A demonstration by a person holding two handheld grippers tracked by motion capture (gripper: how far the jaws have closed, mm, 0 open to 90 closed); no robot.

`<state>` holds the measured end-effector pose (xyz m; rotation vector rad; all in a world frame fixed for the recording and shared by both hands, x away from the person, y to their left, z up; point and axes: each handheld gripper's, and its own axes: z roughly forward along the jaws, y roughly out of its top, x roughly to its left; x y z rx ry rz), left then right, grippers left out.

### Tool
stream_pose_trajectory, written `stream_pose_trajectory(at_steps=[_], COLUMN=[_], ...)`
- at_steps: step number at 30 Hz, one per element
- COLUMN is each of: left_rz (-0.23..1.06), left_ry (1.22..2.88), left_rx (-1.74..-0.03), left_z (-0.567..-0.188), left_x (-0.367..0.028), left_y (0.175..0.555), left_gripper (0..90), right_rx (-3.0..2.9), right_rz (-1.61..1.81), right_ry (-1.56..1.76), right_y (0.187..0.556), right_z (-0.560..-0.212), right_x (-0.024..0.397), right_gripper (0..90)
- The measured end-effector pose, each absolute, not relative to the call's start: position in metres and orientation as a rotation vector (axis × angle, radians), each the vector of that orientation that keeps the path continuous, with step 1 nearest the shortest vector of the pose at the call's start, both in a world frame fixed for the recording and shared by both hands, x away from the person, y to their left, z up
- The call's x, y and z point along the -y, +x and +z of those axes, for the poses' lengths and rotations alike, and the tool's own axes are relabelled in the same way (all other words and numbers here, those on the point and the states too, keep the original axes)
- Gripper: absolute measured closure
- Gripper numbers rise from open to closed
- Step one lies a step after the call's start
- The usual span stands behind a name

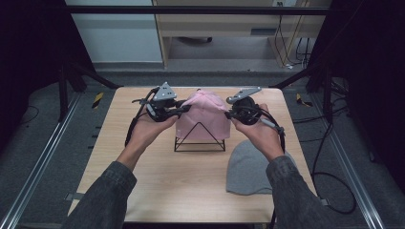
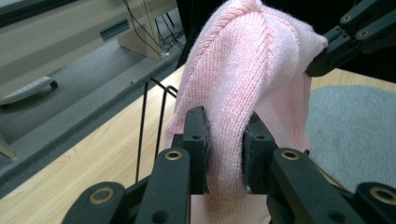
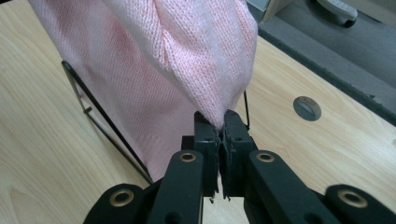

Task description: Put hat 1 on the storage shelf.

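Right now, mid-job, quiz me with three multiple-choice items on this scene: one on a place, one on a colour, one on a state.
1. Where does the grey beanie lie?
A. flat on the table
B. on the wire stand
C. on the floor

2. What colour is the knit hat over the stand?
A. blue
B. pink
C. white

3. How are the right tongs?
A. wide open
B. pinched shut on the hat's edge
C. shut on the stand

Answers: 1 A, it lies flat beside the stand; 2 B, pink knit in all views; 3 B, the jaws clamp a thin fold.
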<state>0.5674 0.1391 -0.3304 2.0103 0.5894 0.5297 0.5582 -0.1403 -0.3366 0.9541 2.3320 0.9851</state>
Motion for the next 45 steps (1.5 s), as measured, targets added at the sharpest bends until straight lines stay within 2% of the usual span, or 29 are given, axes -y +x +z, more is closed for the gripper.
stream_pose_trajectory(at_steps=[14, 30, 45], left_rz=[0.507, 0.471, 0.466], left_ry=[2.003, 1.987, 2.033], left_rx=[-0.582, -0.548, -0.599], left_z=[-0.339, -0.336, -0.371], left_x=[-0.144, -0.153, -0.156], left_y=[0.559, 0.542, 0.551], left_gripper=[76.1, 75.8, 74.8], right_rx=[-2.364, -2.391, -2.439], right_rz=[0.983, 1.035, 0.954], right_ry=[0.926, 0.887, 0.911], right_y=[0.551, 0.533, 0.546], right_z=[-0.349, -0.341, -0.371], right_x=[0.136, 0.139, 0.125], right_gripper=[87.1, 87.0, 87.0])
